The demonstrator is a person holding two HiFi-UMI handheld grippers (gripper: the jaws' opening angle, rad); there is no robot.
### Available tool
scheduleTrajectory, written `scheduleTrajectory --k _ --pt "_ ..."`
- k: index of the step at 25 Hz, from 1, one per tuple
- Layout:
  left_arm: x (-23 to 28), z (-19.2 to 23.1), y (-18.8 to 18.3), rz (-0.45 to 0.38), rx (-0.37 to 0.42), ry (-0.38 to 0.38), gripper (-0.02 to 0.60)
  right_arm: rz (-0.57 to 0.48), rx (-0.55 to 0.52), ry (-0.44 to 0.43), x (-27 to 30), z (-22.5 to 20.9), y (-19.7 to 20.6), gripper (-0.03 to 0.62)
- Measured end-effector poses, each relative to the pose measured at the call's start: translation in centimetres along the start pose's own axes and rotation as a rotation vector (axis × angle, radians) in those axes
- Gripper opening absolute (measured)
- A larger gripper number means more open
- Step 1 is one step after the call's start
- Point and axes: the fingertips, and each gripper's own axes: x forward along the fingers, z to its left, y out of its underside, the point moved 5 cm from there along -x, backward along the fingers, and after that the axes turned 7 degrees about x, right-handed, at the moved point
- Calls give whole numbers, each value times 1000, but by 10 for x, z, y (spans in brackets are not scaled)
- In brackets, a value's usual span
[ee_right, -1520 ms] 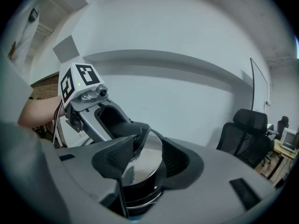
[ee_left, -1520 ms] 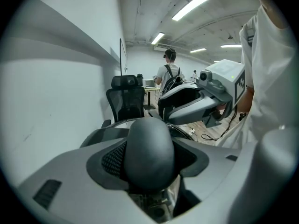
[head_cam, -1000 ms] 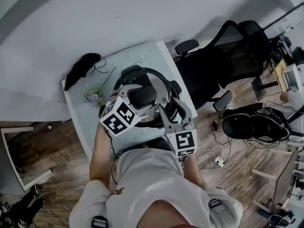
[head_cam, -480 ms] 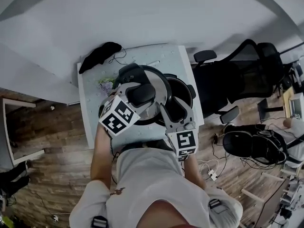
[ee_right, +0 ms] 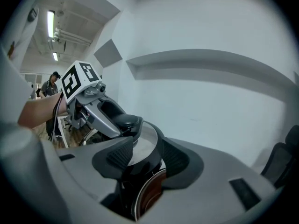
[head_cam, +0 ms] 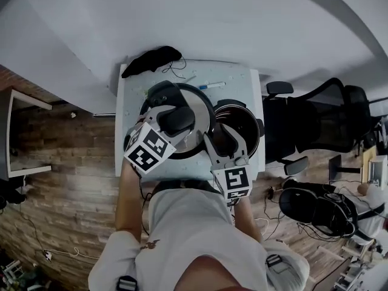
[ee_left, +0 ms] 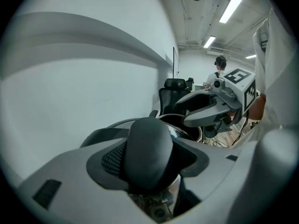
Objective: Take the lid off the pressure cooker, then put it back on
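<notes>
The steel lid [head_cam: 203, 121] with its black knob [head_cam: 177, 119] hangs over the left part of the table, with my left gripper [head_cam: 176, 120] shut on the knob. In the left gripper view the knob [ee_left: 148, 150] fills the space between the jaws. To the lid's right, partly uncovered, the pressure cooker pot [head_cam: 245, 125] shows its dark inside. My right gripper [head_cam: 222, 143] is shut on the pot's black side handle [ee_right: 140, 169]. The right gripper view shows the lid [ee_right: 145, 141] and the left gripper [ee_right: 126, 122] just beyond.
The small pale table [head_cam: 245, 80] stands against a white wall. A black cloth [head_cam: 151, 59] and a pen [head_cam: 212, 85] lie at its far side. Black office chairs [head_cam: 327, 117] stand to the right, cables and a dark bag [head_cam: 315, 205] on the wooden floor.
The lid has come off the pot and shifted left in my left gripper, uncovering the pot's opening. The head view has swung. The right gripper stays on the handle.
</notes>
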Motion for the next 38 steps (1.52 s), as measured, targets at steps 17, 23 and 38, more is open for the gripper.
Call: scheduleTrajectory --k 17,23,38 --pt "-36 2 74 49 -158 -153 275 46 -65 -234 45 59 8 193" --pt "-40 -2 104 84 -204 -180 275 79 -78 -303 58 82 17 190" --pt "-30 -30 162 128 -262 -189 275 175 -78 -398 74 115 57 190"
